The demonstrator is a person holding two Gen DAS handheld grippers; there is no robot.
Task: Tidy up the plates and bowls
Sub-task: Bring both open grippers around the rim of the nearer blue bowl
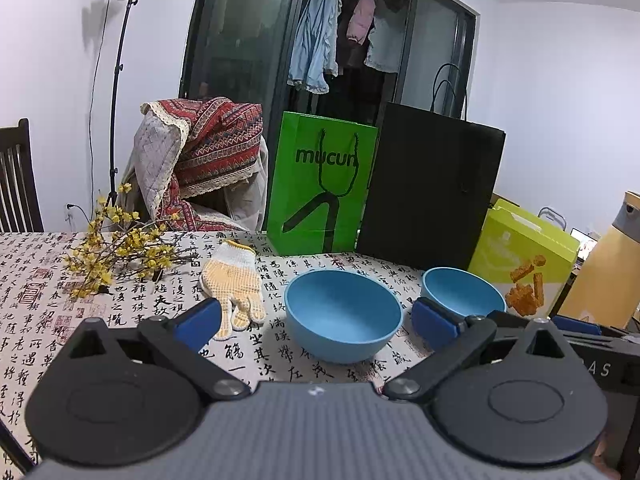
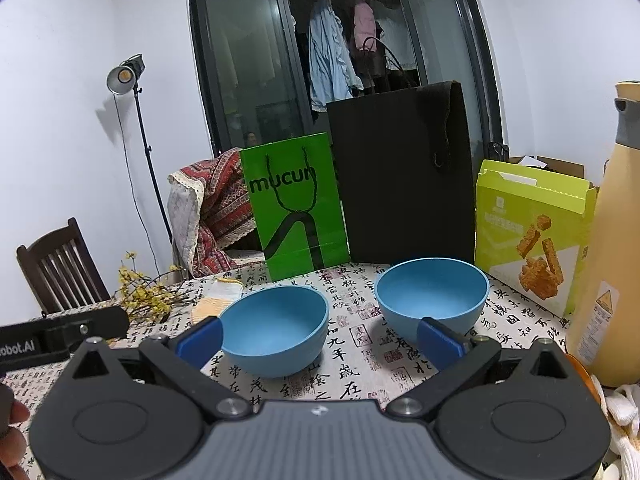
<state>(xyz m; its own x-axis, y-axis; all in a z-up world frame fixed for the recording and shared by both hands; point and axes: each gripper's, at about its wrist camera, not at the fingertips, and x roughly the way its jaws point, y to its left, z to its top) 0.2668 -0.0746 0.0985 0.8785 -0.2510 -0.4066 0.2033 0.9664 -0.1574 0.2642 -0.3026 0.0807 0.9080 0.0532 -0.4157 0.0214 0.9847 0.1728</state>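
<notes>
Far left at about ten o'clock in the left wrist view: yellow flowers [image 1: 116,252] lying on the tablecloth [image 1: 40,280] with black writing. Next, near eleven o'clock: a knit glove [image 1: 234,284], flat, just beside the left blue finger pad. Then the left gripper [image 1: 316,322], spread wide, holding nothing. Right at twelve o'clock between its fingers: the near blue bowl [image 1: 342,316], upright, mouth up, not touched yet. Round, so no long side to line up with. At about one o'clock, just past the right pad: the far blue bowl [image 1: 462,292], also upright, apart from the first one. Behind both, standing up: a green bag [image 1: 320,184], a black bag [image 1: 432,192], a snack box [image 1: 524,256]. Over to the right wrist view: right gripper [image 2: 320,336] also spread wide and empty. Near blue bowl [image 2: 276,328] at eleven o'clock, just inside the left pad; far blue bowl [image 2: 432,300] at one o'clock, just behind the right pad. Far right at three o'clock: a tall yellow bottle [image 2: 612,240]. No plates anywhere in sight. Best guess: left gripper closer and straighter to the near bowl, right gripper closer to the far bowl. Likely next: pinch one bowl by its rim and set it inside the other. Tricky part, probably: thin smooth rim, easy to tip.
</notes>
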